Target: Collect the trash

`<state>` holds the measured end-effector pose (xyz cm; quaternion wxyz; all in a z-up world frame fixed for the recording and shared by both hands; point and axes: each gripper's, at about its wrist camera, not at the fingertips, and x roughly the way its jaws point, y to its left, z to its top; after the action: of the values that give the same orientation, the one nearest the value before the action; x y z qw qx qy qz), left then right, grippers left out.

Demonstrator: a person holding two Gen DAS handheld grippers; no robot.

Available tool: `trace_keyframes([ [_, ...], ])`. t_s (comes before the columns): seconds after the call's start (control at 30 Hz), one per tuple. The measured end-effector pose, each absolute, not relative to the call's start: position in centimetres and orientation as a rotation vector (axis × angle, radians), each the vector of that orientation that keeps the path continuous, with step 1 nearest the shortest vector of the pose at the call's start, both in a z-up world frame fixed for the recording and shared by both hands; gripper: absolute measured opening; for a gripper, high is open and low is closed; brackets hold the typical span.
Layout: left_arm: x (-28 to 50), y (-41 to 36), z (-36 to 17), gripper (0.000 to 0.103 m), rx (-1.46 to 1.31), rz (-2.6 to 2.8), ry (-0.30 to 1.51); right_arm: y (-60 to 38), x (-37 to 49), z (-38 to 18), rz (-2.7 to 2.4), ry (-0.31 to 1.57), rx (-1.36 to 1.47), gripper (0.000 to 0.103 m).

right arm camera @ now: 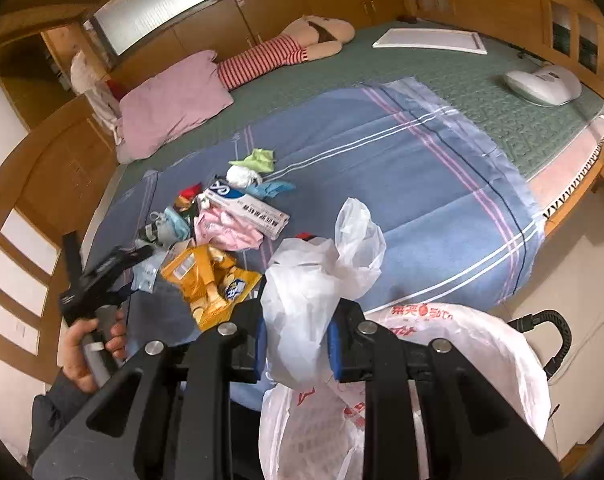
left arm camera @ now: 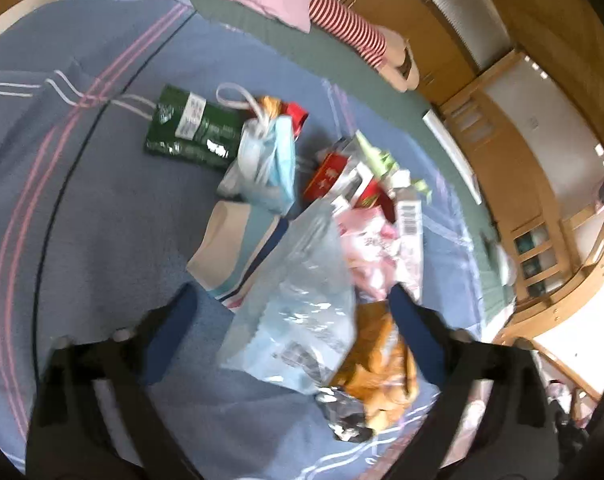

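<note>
Trash pickup is underway: the right gripper (right arm camera: 297, 344) is clamped on the white plastic bag (right arm camera: 314, 280). Left gripper (left arm camera: 293, 320) hangs spread, unclenched, over a clear wrapper (left arm camera: 297, 304) on the bed (left arm camera: 101, 208); next it must close there.

We see the trash heaped on the blue blanket (right arm camera: 402, 152), towards its near left end. A yellow snack bag (right arm camera: 209, 280) lies crumpled nearest, with a pink wrapper (right arm camera: 225, 228) and a white box (right arm camera: 245, 206) just beyond. A green packet (left arm camera: 193, 132) lies flat further left, beside a pale blue mask (left arm camera: 269, 164). A clear bag (left arm camera: 297, 292) overlaps the yellow one, possibly touching it. The white plastic bag (right arm camera: 314, 300) hangs bunched at the near edge.
</note>
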<state>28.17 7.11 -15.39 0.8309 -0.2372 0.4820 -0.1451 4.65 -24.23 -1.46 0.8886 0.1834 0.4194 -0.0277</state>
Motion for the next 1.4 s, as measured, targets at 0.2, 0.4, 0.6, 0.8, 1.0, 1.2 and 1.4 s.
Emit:
trace_keyframes([
  [0.2,27.7,7.9,-15.1,0.035,-0.516,-0.328,0.99,-22.2,5.2,-2.7,-0.05,0.893,0.301,0.025],
  [0.4,25.2,11.0,-11.1,0.031,-0.587,-0.359,0.83,-20.1,5.5,-4.2,-0.022,0.931,0.254,0.025],
  [0.6,22.4,12.5,-7.6,0.031,-0.725,-0.583,0.717,-20.5,4.0,-3.0,-0.055,0.927,0.199,0.025],
  [0.8,19.4,8.0,-5.5,0.031,-0.639,-0.763,0.713,-23.5,0.3,-5.0,-0.143,1.045,0.222,0.025],
  [1.0,15.5,1.7,-6.0,0.031,-0.624,-0.989,0.801,-26.8,-2.4,-6.2,-0.254,1.095,0.305,0.074],
  [1.2,11.8,-5.0,-8.4,0.031,-0.551,-1.139,0.922,-31.3,-5.8,-0.4,-0.404,0.78,0.464,0.082],
  [1.4,9.1,-11.0,-11.5,0.082,-0.353,-1.141,1.054,-32.3,-6.5,1.3,-0.441,0.703,0.449,0.085],
])
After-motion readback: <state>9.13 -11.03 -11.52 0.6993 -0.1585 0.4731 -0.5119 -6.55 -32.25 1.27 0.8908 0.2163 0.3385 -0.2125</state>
